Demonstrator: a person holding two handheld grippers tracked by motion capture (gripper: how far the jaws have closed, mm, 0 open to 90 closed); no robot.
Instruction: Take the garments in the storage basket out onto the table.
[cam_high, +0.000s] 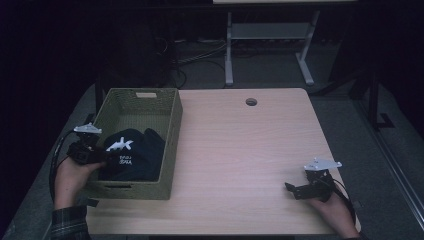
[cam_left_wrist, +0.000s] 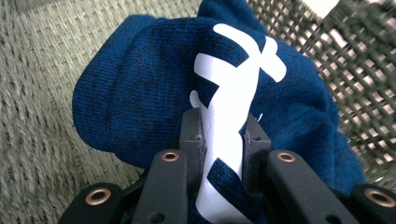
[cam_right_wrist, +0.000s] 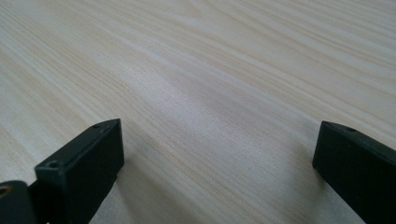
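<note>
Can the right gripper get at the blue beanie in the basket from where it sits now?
Probably not without moving across: the right gripper rests open at the table's far edge, the basket's wall stands between, and the left gripper already pinches the beanie.

left gripper: black, grey plate, black cable | right gripper: black, grey plate | sleeve: dark plaid

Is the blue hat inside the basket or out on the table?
Inside. The blue hat lies in the woven basket, its walls around it, and the left gripper pinches its cloth.
</note>
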